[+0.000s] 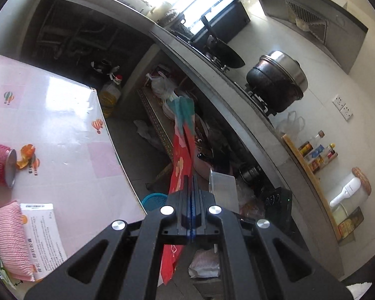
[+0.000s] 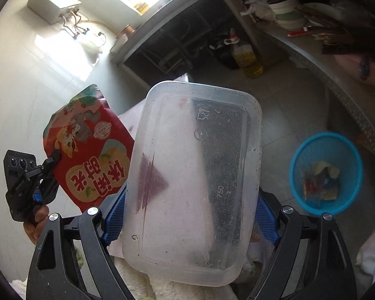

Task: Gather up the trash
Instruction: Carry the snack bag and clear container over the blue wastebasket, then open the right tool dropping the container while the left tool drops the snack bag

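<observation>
Holding the snack bag [image 1: 181,165] pinched flat in the left gripper [image 1: 190,185] and the plastic box [image 2: 192,182] clamped in the right gripper [image 2: 190,215], both above the floor; the slick box may slip; either could miss the blue basket [image 2: 297,187].

Big lidded pot [image 1: 277,80] on stove at counter [image 1: 212,75] edge; oil jug [image 2: 247,60] on floor under counter.

Blown-out window glare, fisheye edges, sharp
</observation>
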The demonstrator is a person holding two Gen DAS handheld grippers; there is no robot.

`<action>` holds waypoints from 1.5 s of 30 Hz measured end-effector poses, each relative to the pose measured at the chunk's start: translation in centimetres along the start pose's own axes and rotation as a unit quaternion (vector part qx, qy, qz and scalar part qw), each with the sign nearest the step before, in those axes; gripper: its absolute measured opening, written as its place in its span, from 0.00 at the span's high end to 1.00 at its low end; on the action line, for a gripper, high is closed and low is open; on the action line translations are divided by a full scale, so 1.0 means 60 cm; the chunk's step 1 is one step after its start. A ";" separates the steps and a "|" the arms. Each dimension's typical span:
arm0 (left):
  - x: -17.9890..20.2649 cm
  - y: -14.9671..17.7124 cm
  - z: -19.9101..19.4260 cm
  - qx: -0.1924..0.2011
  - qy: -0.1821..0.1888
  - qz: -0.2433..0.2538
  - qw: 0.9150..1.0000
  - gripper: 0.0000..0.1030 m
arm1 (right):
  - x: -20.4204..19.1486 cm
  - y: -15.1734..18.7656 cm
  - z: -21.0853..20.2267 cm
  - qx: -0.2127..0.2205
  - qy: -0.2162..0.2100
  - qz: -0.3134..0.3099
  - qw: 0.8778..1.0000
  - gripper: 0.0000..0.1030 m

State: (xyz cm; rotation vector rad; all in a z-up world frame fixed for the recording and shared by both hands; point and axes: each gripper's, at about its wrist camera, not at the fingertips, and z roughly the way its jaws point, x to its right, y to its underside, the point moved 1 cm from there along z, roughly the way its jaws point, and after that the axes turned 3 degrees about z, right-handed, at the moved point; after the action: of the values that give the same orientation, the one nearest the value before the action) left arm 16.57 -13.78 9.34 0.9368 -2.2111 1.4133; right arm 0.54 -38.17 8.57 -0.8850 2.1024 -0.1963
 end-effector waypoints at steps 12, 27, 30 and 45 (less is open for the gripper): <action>0.115 0.025 0.232 -0.108 -0.023 0.094 0.989 1.00 | 0.191 0.041 -0.022 0.023 0.106 0.092 0.990 0.21; 0.071 0.111 0.586 -0.266 -0.098 0.090 0.955 1.00 | 0.390 0.033 0.098 0.012 0.156 0.182 0.971 0.19; 0.057 0.120 0.614 -0.272 -0.110 0.087 0.952 1.00 | 0.408 0.015 0.138 0.013 0.164 0.166 0.972 0.15; 0.030 0.136 0.687 -0.302 -0.128 0.083 0.941 1.00 | 0.488 0.048 0.198 -0.029 0.280 0.142 0.949 0.12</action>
State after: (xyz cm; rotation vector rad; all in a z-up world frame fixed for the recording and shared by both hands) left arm 11.84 -49.08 -13.10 0.7507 -2.7269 0.6007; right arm -4.12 -53.26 -18.96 -0.5861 2.7480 -0.2571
